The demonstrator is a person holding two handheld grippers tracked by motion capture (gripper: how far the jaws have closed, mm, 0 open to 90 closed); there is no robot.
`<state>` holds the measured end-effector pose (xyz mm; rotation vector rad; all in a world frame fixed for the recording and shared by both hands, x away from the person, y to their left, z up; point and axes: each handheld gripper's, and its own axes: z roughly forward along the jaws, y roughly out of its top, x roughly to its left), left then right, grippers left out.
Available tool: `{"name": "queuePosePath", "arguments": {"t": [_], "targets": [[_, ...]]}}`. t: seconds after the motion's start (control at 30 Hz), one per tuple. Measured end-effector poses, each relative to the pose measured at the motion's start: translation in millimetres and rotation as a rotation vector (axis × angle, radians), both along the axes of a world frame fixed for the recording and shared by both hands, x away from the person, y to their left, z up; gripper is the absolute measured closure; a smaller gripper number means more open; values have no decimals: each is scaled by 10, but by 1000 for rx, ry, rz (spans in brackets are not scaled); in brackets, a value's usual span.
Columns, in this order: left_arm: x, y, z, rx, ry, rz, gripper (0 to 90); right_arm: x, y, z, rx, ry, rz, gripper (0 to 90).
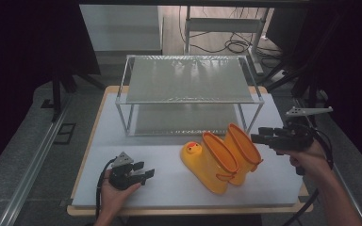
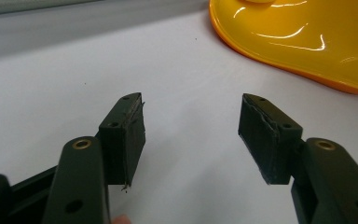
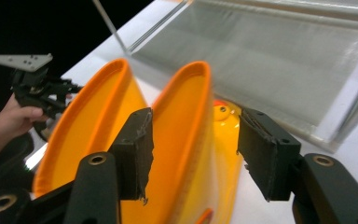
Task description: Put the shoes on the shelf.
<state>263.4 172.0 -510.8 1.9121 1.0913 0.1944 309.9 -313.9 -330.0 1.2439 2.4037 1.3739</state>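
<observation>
Your right gripper [image 1: 255,138] hangs released at the 3 o'clock edge of the boots [image 1: 224,157], its jaws spread wide around the rim of the nearer boot's opening without pressing on it, as the right gripper view shows. Your left gripper [image 1: 148,173] rests low on the table [image 1: 169,188] at about 8 o'clock from the boots, also released, holding nothing, near but apart from the yellow toe. The boots stand side by side just in front of the shelf [image 1: 188,89], at its 6 o'clock.
</observation>
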Motion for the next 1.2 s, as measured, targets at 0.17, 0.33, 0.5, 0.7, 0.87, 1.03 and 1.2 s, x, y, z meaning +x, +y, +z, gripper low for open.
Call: {"name": "queuePosePath", "arguments": {"t": [0.17,0.33,0.5,0.7,0.87,1.03,1.2], "targets": [[-3,-6,0,1,4,-1,408,12,113,55,-29,39,30,413],[0,-4,0,4,3,-5,408,68,295,48,-76,98,57,374],[3,-7,-6,6,6,-7,408,100,401,16,-119,127,58,339],[3,-6,-5,5,6,-6,407,110,489,112,-159,124,47,316],[-2,-7,-1,2,4,-5,407,93,553,166,-183,124,53,308],[-3,-6,2,0,2,-5,407,83,613,165,-182,158,63,306],[-1,-7,0,2,2,-6,407,104,658,89,-181,195,81,304]]}}
